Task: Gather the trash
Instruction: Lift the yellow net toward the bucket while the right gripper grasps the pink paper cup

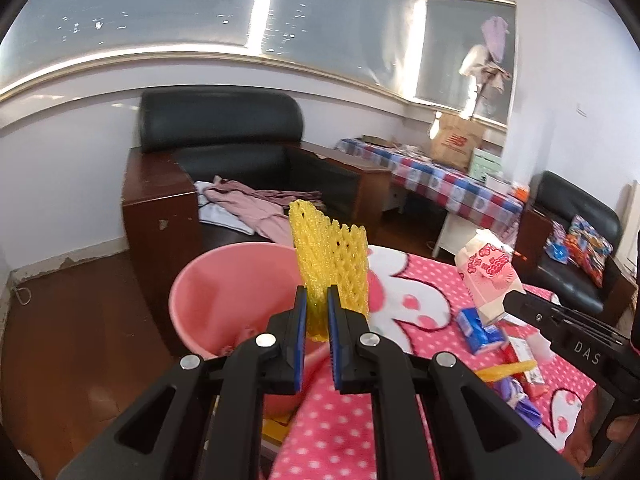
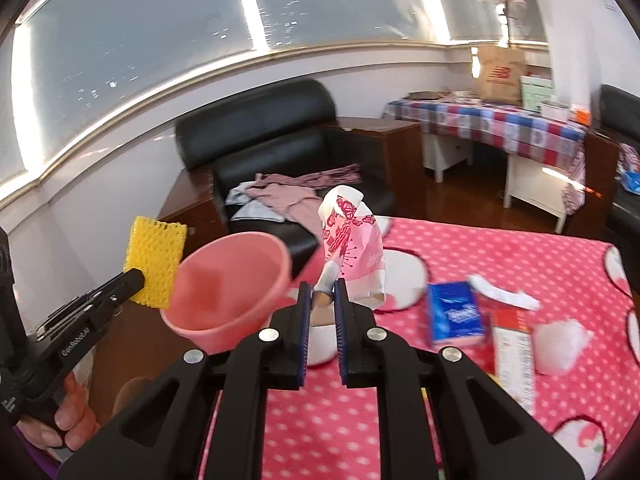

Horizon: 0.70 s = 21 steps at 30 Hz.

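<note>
My left gripper (image 1: 317,300) is shut on a yellow foam fruit net (image 1: 330,264), held upright over the near rim of the pink plastic bin (image 1: 224,292). In the right wrist view the net (image 2: 154,264) hangs just left of the bin (image 2: 228,292). My right gripper (image 2: 322,296) is shut on the bottom of a pink-and-white paper carton (image 2: 354,252), held above the table right of the bin. The carton (image 1: 490,276) also shows in the left wrist view.
The table has a pink polka-dot cloth (image 2: 460,248). On it lie a blue tissue pack (image 2: 454,314), a red-white wrapper (image 2: 514,348), a crumpled white tissue (image 2: 562,344) and a white strip (image 2: 502,290). A black armchair (image 2: 280,152) with clothes stands behind the bin.
</note>
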### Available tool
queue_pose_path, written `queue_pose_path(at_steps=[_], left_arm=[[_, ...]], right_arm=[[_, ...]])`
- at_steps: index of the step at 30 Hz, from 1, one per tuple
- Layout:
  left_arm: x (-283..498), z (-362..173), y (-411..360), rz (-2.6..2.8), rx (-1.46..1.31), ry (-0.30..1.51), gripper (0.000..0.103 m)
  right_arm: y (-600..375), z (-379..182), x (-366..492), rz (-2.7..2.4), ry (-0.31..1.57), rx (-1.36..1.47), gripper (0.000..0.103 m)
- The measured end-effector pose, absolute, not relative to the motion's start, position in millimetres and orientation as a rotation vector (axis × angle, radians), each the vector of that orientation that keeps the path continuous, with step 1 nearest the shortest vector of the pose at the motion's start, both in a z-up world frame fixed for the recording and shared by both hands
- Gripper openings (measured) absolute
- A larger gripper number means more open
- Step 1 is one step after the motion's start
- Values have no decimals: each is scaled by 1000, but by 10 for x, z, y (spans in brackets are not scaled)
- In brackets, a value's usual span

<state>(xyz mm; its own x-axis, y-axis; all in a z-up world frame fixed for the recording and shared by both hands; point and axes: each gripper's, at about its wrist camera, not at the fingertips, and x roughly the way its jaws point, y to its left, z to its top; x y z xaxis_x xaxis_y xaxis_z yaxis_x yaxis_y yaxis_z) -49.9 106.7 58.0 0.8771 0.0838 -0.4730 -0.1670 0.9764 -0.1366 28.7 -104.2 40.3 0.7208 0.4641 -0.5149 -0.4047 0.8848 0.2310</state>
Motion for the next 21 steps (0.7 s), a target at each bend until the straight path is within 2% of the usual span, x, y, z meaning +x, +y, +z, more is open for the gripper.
queue_pose_path(at_steps=[21], left_arm=[[-114, 211, 1910, 281, -235, 575, 9]], right_arm=[[268, 172, 681, 709, 691, 38, 12]])
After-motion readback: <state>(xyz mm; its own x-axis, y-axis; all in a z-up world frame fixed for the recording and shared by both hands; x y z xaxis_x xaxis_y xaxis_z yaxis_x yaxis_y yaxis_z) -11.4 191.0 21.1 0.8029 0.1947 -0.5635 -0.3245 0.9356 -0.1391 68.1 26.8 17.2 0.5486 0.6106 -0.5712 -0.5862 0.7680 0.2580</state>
